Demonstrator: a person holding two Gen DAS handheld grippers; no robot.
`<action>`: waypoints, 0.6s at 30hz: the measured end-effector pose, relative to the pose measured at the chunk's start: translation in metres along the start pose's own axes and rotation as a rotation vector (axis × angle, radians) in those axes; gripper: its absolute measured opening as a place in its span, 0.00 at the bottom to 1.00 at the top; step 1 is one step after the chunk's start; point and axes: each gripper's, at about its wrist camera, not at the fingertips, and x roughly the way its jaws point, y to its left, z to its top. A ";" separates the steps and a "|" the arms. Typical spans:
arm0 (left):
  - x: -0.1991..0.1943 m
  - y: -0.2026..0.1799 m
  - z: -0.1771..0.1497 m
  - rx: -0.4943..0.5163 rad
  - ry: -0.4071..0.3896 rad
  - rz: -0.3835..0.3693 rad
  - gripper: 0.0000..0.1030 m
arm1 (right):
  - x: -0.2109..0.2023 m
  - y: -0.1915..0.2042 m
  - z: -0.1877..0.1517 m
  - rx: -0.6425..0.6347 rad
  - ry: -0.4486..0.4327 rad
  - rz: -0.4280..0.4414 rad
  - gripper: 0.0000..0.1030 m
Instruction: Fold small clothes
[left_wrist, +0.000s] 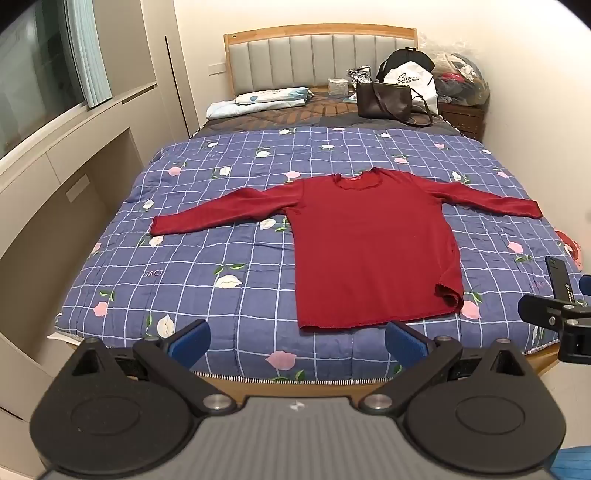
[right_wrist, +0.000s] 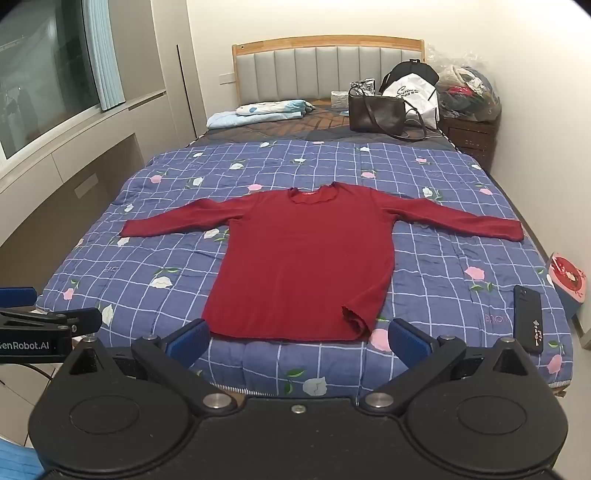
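A dark red long-sleeved top (left_wrist: 373, 251) (right_wrist: 306, 266) lies flat on the blue checked quilt (left_wrist: 229, 266) (right_wrist: 155, 258), both sleeves spread sideways, neck toward the headboard. Its right hem corner is slightly curled. My left gripper (left_wrist: 297, 341) is open, hovering at the foot of the bed just short of the hem, with nothing between its blue pads. My right gripper (right_wrist: 299, 339) is open too, level with the hem, empty. Each gripper shows at the edge of the other's view: the right one (left_wrist: 554, 314), the left one (right_wrist: 48, 325).
A black phone (right_wrist: 527, 319) (left_wrist: 559, 278) lies on the quilt near the right edge. A brown handbag (left_wrist: 384, 100) (right_wrist: 376, 110), white bag (right_wrist: 410, 94) and folded bedding (right_wrist: 258, 110) sit near the headboard. A nightstand (right_wrist: 471, 138) with a filled bag stands right; cabinets (left_wrist: 55, 206) line the left.
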 end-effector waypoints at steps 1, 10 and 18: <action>-0.001 0.002 0.002 0.001 0.001 -0.001 1.00 | 0.000 0.000 0.000 0.001 0.000 0.000 1.00; -0.002 0.001 0.000 0.011 -0.006 0.004 1.00 | -0.002 -0.002 -0.001 0.005 0.002 0.002 1.00; -0.004 -0.004 -0.002 0.021 -0.009 0.006 1.00 | 0.000 -0.001 -0.002 0.006 0.002 0.003 1.00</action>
